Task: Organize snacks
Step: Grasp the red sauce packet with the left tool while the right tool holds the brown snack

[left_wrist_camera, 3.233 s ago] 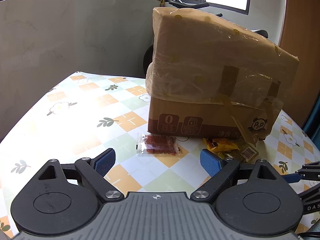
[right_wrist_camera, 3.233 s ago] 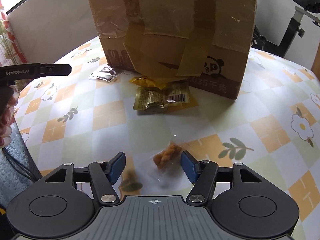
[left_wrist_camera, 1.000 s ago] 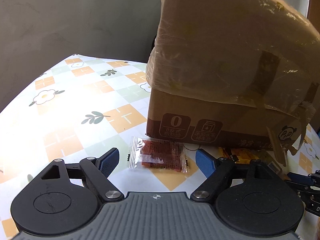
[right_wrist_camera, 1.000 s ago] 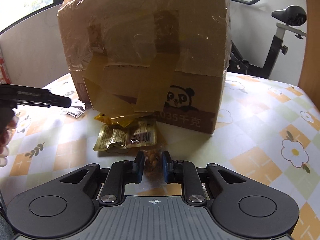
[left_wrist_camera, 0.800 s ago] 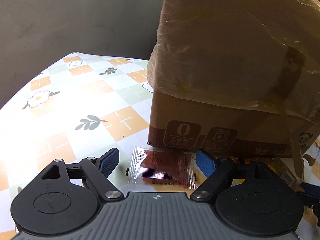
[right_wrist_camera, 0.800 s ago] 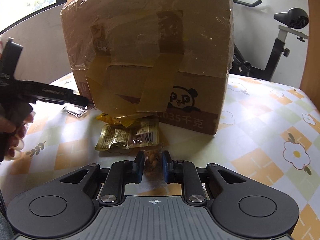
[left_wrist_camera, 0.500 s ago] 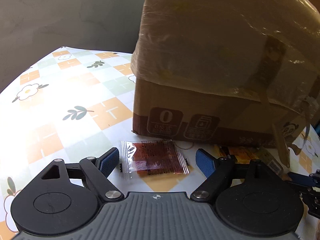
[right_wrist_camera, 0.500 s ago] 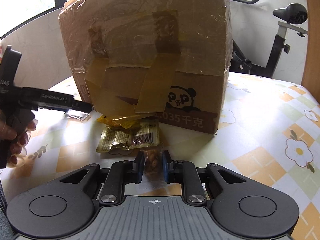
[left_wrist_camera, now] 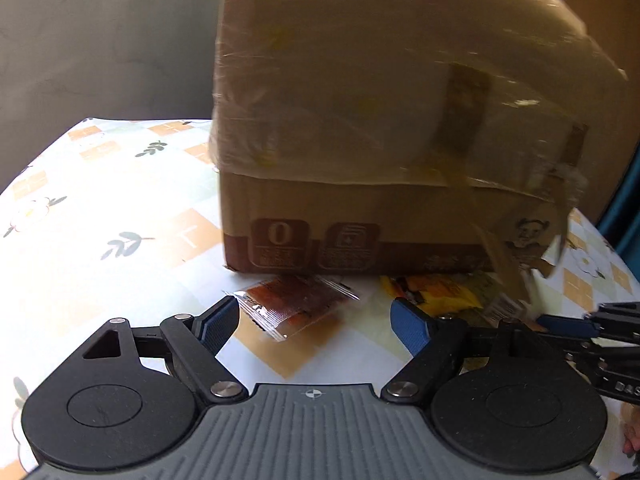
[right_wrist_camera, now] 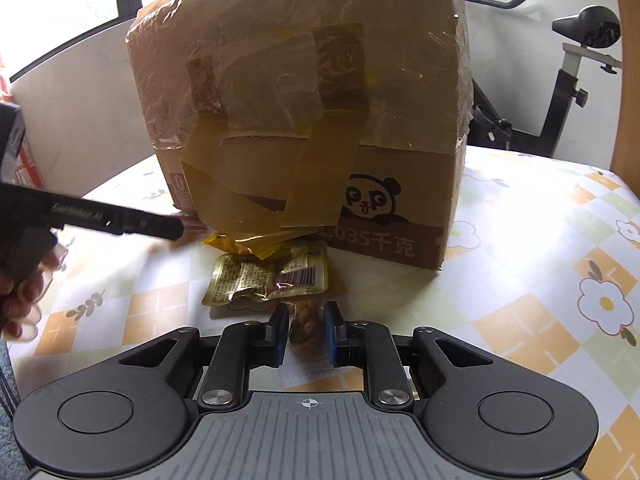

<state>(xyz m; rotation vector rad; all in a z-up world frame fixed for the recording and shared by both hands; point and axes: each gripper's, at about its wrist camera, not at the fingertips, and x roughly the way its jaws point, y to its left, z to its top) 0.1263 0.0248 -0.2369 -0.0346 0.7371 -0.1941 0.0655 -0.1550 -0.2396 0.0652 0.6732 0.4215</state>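
Bright room with windows and an exercise bike (right_wrist_camera: 576,64) behind a flower-patterned tabletop (right_wrist_camera: 520,280), with a taped cardboard box (right_wrist_camera: 304,112) standing as the landmark. Right hand-held gripper (right_wrist_camera: 306,332) pinched on a small clear nut packet (right_wrist_camera: 305,322) just in front of the box; left hand-held gripper (left_wrist_camera: 316,320) spread wide around, but apart from, a red snack sachet (left_wrist_camera: 294,304) lying at the box's foot. Judged barely begun: yellow packet (right_wrist_camera: 236,243) and gold foil packet (right_wrist_camera: 268,278) loose in front of the box, nothing visibly sorted.
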